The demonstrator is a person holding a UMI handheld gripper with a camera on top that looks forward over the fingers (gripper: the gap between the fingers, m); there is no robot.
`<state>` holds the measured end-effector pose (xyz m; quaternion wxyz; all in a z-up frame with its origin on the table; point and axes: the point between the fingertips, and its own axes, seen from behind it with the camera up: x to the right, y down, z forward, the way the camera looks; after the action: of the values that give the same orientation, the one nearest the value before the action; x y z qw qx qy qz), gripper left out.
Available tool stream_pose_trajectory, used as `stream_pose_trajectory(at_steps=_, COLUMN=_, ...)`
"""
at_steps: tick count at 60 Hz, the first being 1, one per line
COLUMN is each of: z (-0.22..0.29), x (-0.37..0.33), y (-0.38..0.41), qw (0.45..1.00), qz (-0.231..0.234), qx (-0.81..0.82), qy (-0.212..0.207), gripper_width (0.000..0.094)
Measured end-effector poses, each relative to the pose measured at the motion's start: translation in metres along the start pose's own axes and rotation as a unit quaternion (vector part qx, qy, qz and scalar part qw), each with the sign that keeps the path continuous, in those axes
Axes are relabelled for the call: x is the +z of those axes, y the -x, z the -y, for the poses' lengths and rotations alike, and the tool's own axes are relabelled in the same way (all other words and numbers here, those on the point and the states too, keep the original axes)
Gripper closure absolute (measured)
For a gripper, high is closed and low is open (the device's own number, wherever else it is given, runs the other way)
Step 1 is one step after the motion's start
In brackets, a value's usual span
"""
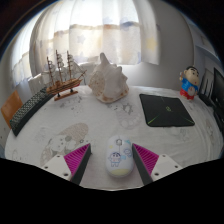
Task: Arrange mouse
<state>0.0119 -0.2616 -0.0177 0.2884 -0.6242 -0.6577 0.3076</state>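
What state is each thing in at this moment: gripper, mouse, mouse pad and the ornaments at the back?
gripper: open, a finger at either side of the mouse, gaps visible.
mouse: white, resting on the table between the fingers, not lifted.
mouse pad: black, lying flat beyond the fingers, bare.
model ship: upright on its stand.
conch shell: resting on the table.
figurine: upright beside the mouse pad.

From here I see the keyboard [22, 108] far off to the left of my fingers [76, 158] only in part, its near end cut off. A dark object [214, 90] beyond the figurine [189, 83] on the right is also cut off, so I can't identify it. The surface [90, 125] pattern is too faint to read.
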Motion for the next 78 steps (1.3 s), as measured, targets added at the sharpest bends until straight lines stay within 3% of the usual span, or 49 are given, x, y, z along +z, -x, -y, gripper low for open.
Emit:
stream_pose_trajectory(at_steps=6, z=0.003, x=0.004, y=-0.004, qw=1.0, qz=0.001, qx=-0.002, qy=0.003, gripper_width=0.0195)
stream_pose_trajectory(at_steps=12, z=0.005, x=0.008, y=-0.009, qw=1.0, qz=-0.001, qx=-0.006, qy=0.005, gripper_width=0.0436)
stream_pose_trajectory(at_steps=16, z=0.004, x=0.007, y=-0.009, qw=1.0, qz=0.003, qx=-0.017, qy=0.013, gripper_width=0.0481)
stream_pose_trajectory(at_steps=23, z=0.036, x=-0.01, y=-0.022, qw=1.0, qz=-0.003, qx=-0.019, qy=0.001, gripper_width=0.0513)
stream_pose_trajectory(at_steps=38, z=0.186, x=-0.028, y=-0.101, qw=0.996, qz=-0.021, qx=0.003, qy=-0.083, gripper_width=0.0529)
stream_pose_trajectory(at_steps=43, z=0.214, x=-0.012, y=-0.146, qw=0.994, qz=-0.045, qx=0.001, qy=-0.098, gripper_width=0.053)
stream_pose_trajectory(at_steps=55, z=0.182, x=0.07, y=-0.236, qw=0.995, qz=-0.079, qx=0.006, qy=-0.057, gripper_width=0.0531)
stream_pose_trajectory(at_steps=63, z=0.14, x=0.116, y=-0.252, qw=0.998, qz=-0.061, qx=0.016, qy=-0.02, gripper_width=0.0531)
stream_pose_trajectory(at_steps=67, z=0.126, x=0.128, y=-0.256, qw=0.998, qz=-0.056, qx=0.016, qy=-0.007, gripper_width=0.0527)
stream_pose_trajectory(at_steps=73, z=0.115, x=0.135, y=-0.257, qw=0.999, qz=-0.042, qx=0.019, qy=0.006, gripper_width=0.0425)
stream_pose_trajectory(at_steps=75, z=0.115, x=0.134, y=-0.256, qw=0.999, qz=-0.033, qx=0.017, qy=0.008, gripper_width=0.0322)
stream_pose_trajectory(at_steps=77, z=0.113, x=0.13, y=-0.258, qw=0.999, qz=-0.033, qx=0.019, qy=0.018, gripper_width=0.0125)
stream_pose_trajectory(at_steps=78, z=0.113, x=0.127, y=-0.257, qw=0.999, qz=-0.033, qx=0.019, qy=0.022, gripper_width=0.0069)
